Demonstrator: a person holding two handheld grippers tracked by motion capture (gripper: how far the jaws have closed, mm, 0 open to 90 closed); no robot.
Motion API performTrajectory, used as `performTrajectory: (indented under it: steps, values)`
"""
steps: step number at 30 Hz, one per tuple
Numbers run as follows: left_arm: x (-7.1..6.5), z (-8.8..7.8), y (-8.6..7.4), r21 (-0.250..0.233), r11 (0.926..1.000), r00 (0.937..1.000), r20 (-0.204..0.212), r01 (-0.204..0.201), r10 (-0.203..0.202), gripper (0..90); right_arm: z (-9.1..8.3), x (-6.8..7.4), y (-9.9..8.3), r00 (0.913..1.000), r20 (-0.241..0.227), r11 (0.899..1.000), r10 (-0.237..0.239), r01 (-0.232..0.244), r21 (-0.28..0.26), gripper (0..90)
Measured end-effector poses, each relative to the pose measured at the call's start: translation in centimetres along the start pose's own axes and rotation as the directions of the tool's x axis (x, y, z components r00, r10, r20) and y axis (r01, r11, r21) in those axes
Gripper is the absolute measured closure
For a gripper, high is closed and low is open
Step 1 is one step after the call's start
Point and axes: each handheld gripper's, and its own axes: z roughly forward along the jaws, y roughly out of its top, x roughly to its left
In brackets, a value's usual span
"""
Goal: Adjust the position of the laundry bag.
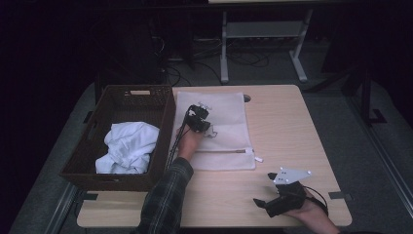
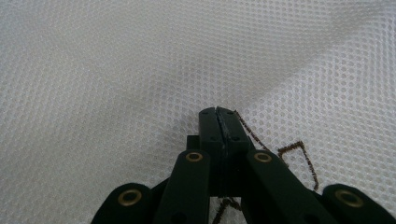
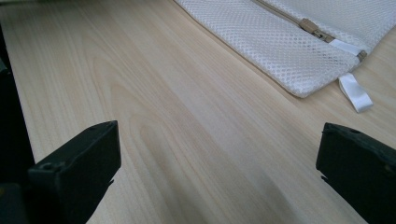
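A white mesh laundry bag [image 1: 221, 144] lies flat on the wooden table [image 1: 287, 131], its zipper [image 1: 229, 151] along the near edge. My left gripper [image 1: 211, 129] is down on the middle of the bag. In the left gripper view its jaws [image 2: 218, 115] are pressed together at the mesh [image 2: 116, 70], which rises in a fold toward the tips. My right gripper [image 1: 263, 189] rests near the table's front right edge, apart from the bag. Its jaws stand wide open [image 3: 217, 154] over bare wood, with the bag's corner [image 3: 280, 42] and zipper pull [image 3: 310, 25] ahead.
A dark wicker basket [image 1: 168, 122] stands left of the bag and holds a crumpled white cloth [image 1: 126, 146]. A white ribbon tab [image 3: 356, 92] sticks out from the bag's near right corner. Bare wood lies to the right of the bag and in front of it.
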Motion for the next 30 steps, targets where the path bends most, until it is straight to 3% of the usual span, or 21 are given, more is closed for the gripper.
performTrajectory:
  steps: [30]
  values:
    - [-3.0, -0.2, -0.2, -0.008, 0.9998, 0.9953, 0.095, -0.016, 0.017, 89.4, 0.0, 0.1, 0.1, 1.0, -0.001, 1.0, -0.006, 0.006, 0.001, 0.0]
